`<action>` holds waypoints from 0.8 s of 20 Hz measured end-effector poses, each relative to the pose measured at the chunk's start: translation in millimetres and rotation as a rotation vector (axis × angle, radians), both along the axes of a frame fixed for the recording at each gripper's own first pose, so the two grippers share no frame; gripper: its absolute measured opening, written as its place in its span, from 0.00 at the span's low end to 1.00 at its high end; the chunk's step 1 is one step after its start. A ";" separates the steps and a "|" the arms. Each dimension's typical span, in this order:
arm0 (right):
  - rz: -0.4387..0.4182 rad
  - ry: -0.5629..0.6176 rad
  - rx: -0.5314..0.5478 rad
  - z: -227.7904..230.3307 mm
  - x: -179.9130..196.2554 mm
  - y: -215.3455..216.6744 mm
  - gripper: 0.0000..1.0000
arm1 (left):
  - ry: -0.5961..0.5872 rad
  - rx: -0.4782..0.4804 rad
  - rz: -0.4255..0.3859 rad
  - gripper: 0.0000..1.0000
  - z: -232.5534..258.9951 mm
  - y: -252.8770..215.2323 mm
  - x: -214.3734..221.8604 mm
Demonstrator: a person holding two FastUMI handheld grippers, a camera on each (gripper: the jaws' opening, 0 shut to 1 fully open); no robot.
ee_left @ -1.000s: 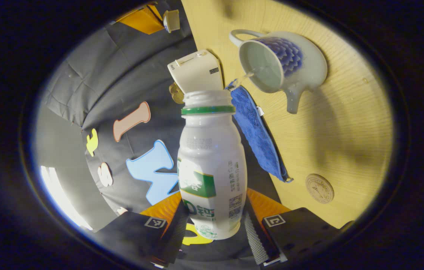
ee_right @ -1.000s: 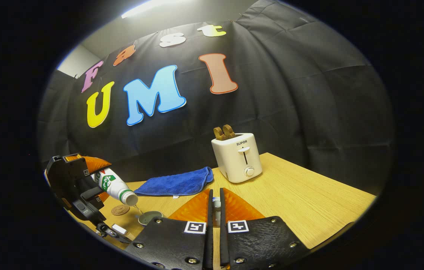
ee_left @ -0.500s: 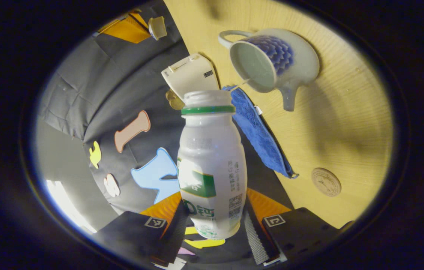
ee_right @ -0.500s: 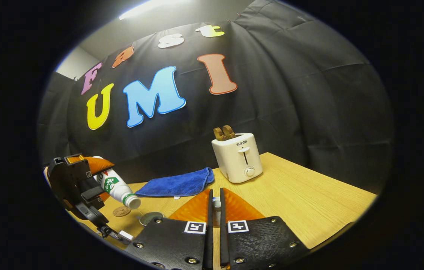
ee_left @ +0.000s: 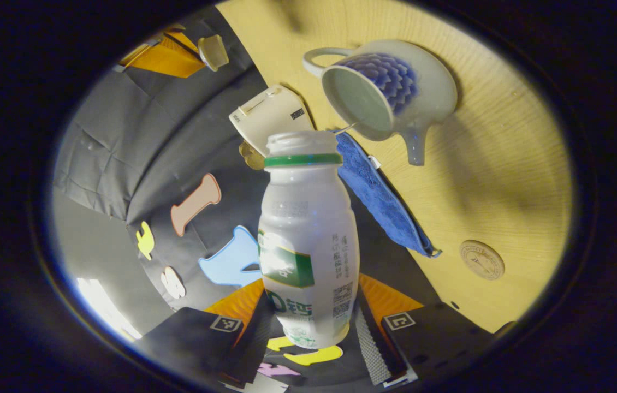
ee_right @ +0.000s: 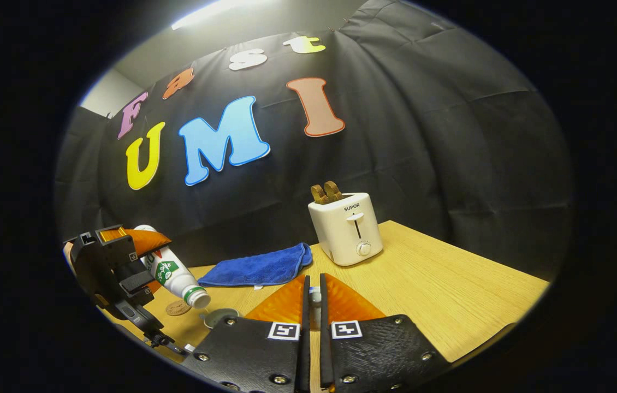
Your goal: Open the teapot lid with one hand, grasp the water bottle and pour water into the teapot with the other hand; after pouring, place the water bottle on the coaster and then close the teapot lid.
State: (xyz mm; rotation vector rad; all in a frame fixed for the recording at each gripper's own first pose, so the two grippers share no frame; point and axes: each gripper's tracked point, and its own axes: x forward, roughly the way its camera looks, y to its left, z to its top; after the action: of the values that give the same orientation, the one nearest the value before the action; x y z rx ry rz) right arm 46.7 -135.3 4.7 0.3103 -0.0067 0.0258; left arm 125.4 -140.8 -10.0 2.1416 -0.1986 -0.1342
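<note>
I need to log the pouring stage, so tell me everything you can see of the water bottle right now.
The water bottle is a white, plastic-looking bottle with a green neck ring, a green and white label and an uncapped mouth. The left gripper clamps its lower body between both fingers. In the right gripper view it hangs tilted, mouth down, above the open teapot. A thin trickle runs from its mouth towards the pot's rim. Nothing else touches it.

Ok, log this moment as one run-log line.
phase: pouring | left gripper: shut on water bottle, tilted over teapot | right gripper: holds lid | coaster: bare
</note>
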 end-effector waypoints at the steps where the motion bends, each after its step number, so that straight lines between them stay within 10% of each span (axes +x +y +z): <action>1: 0.000 0.000 0.000 0.2 0.0 -0.4 0.07 | 0.000 0.005 -0.006 0.79 -0.6 -1.1 -0.9; 11: 0.001 0.005 0.002 -1.1 -0.1 -0.7 0.07 | 0.017 -0.028 -0.008 0.79 -1.7 0.1 3.3; 16: 0.002 0.008 0.006 -2.4 0.5 -0.1 0.07 | 0.156 -0.323 0.053 0.79 -19.0 17.7 1.1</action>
State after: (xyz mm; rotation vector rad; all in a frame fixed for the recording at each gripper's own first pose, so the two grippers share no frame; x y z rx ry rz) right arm 47.2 -135.4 2.2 0.3169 0.0012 0.0267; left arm 126.5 -123.1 -29.1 1.8044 -0.0669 -0.2219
